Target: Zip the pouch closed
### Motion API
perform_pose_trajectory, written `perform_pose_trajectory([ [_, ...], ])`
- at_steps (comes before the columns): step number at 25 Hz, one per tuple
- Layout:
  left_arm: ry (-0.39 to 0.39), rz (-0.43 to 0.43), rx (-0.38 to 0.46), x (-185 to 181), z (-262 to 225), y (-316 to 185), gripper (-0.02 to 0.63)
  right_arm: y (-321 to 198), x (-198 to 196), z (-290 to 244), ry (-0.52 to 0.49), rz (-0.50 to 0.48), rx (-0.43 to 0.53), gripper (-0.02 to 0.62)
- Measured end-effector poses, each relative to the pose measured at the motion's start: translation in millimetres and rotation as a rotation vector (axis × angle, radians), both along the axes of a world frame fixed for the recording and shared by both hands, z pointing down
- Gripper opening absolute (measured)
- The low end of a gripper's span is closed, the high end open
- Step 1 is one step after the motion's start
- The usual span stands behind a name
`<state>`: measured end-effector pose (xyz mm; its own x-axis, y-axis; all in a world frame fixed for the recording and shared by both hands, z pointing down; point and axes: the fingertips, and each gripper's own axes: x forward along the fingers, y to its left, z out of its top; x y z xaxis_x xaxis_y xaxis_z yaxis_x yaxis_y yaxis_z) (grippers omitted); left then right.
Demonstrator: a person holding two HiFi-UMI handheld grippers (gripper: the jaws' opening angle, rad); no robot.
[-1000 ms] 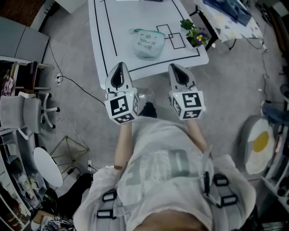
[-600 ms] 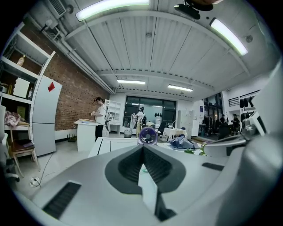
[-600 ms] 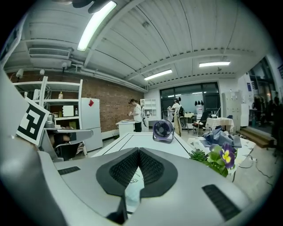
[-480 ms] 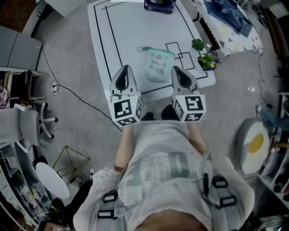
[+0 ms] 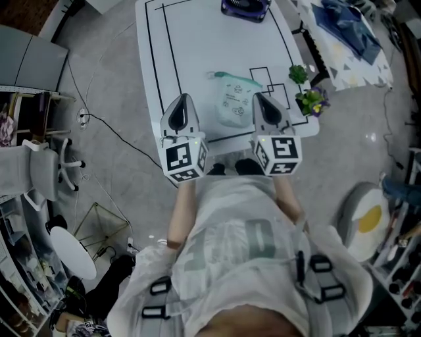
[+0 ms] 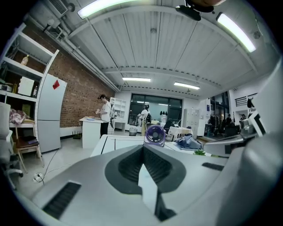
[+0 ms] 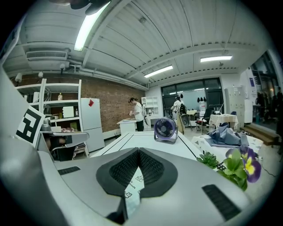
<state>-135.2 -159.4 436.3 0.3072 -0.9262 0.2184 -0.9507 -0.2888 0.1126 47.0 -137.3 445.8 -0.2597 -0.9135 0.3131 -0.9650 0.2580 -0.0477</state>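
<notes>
The pouch (image 5: 233, 100) is pale mint with a green zip strip along its far edge. It lies on the white table (image 5: 197, 39) near the front edge. In the head view my left gripper (image 5: 183, 99) hangs just left of the pouch and my right gripper (image 5: 258, 97) just right of it, both over the table's front edge. Each has its jaws shut with nothing between them. In the right gripper view a strip of the pouch (image 7: 131, 187) shows below the shut right gripper (image 7: 138, 152). The left gripper (image 6: 143, 150) shows only table beyond its tips.
A purple fan (image 5: 245, 6) stands at the table's far end, also seen as the fan (image 7: 165, 128). Two small potted plants (image 5: 309, 99) sit at the table's right front corner, close to my right gripper. Black lines mark the tabletop. People stand far across the room.
Both grippers have moved forward from in front of the table to over its front edge. The pouch now lies between them. The jaws stayed shut.
</notes>
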Motion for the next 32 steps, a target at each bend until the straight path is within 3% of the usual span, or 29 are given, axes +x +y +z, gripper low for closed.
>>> perform_pose_trajectory([
  [3,0.024,-0.014,0.001,1.6,-1.1,-2.8,0.006,-4.9,-0.6,-0.3,-0.009,-0.022,0.000,0.008],
  [11,-0.020,-0.026,0.019,13.1,-5.2,-9.6,0.006,-16.7,8.4,0.6,-0.021,-0.047,0.004,0.008],
  [18,0.000,-0.043,0.068,13.9,-16.7,-15.1,0.008,-25.1,21.8,-8.9,-0.050,-0.017,0.052,0.009],
  [19,0.028,-0.031,0.078,15.7,-18.2,-15.4,0.025,-26.1,23.4,-10.8,-0.055,-0.013,0.064,0.037],
  [21,0.087,-0.002,0.078,19.8,-18.4,-17.6,0.206,-28.7,25.4,-11.8,-0.062,-0.006,0.071,0.227],
  [22,0.104,0.007,0.073,21.1,-17.5,-18.9,0.228,-29.9,26.4,-11.2,-0.065,-0.001,0.069,0.250],
  [29,0.122,0.007,0.038,20.4,-9.2,-23.6,0.252,-30.7,25.8,-7.8,-0.069,-0.011,0.046,0.262],
  [32,0.090,0.003,0.023,21.4,-1.5,-29.9,0.252,-30.9,25.3,-5.7,-0.059,-0.018,0.036,0.262],
])
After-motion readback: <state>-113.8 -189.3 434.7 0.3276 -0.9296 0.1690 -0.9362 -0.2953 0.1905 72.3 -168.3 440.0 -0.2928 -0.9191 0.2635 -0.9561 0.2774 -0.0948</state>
